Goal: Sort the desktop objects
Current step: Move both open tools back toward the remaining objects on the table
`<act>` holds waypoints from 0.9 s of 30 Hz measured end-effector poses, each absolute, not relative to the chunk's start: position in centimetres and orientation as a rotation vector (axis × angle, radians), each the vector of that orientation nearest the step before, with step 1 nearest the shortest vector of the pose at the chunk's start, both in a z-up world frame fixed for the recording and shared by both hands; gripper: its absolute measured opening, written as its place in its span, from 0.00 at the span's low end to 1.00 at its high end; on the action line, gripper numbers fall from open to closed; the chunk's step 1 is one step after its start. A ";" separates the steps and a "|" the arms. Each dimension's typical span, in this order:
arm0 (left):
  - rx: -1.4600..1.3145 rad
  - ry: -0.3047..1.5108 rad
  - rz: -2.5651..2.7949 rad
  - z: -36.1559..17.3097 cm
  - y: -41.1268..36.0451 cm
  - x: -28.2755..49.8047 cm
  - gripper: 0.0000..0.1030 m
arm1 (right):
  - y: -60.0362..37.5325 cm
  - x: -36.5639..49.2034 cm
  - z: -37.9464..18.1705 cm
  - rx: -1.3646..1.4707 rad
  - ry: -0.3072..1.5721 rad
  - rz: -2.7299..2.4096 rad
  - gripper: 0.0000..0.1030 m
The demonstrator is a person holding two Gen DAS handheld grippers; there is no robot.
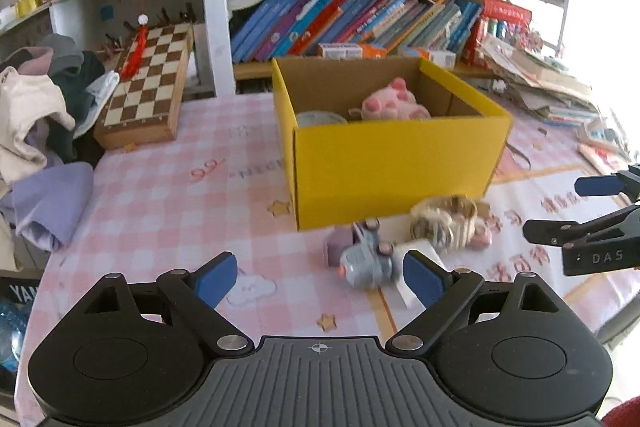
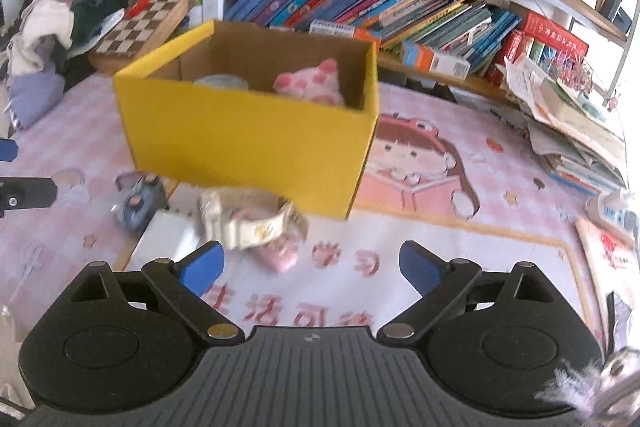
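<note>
The left claw (image 1: 320,277) hung wide and empty over the pink tabletop (image 1: 152,195), a grey toy (image 1: 366,261) near its right pad. Farther right, a cream watch (image 2: 248,221) lay before the yellow box (image 2: 256,135). The right claw (image 2: 310,267) gaped wide, holding nothing.

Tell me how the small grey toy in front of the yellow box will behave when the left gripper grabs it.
The grey toy looks rounded with small knobs, so it may roll or twist between the pads of the open left gripper. It seems small and probably light. It lies partly on a white card, which could slide when the toy is nudged. Motion blur hides finer detail.
</note>
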State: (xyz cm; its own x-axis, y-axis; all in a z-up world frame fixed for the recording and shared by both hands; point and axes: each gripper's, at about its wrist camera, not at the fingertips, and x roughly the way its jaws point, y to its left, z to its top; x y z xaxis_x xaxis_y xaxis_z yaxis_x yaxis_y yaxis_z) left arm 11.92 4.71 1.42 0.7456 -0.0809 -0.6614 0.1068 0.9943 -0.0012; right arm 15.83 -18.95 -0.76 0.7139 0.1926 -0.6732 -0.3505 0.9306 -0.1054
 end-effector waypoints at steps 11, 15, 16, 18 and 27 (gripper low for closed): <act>0.056 0.767 -0.145 -0.6 3.0 9.6 0.90 | -17.7 12.4 -3.1 -0.214 0.790 0.310 0.93; 0.093 0.800 -0.154 -1.2 2.5 9.7 0.90 | -16.8 11.9 -3.8 -0.241 0.821 0.347 0.93; 0.088 0.804 -0.156 -1.2 2.5 9.8 0.90 | -16.7 11.8 -3.7 -0.247 0.818 0.351 0.93; 0.075 0.808 -0.161 -1.3 2.5 9.9 0.90 | -16.6 11.9 -3.7 -0.245 0.818 0.357 0.93; 0.078 0.795 -0.181 -1.2 2.1 10.3 0.90 | -16.6 13.5 -3.6 -0.229 0.831 0.373 0.84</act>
State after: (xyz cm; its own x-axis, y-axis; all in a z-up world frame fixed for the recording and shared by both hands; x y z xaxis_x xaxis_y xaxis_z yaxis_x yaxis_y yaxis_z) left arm 10.29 2.13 -1.20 0.6861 -0.1316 -0.7155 0.1905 0.9817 0.0021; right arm 13.54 -16.64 -3.55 0.6145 0.2321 -0.7540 -0.4086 0.9112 -0.0526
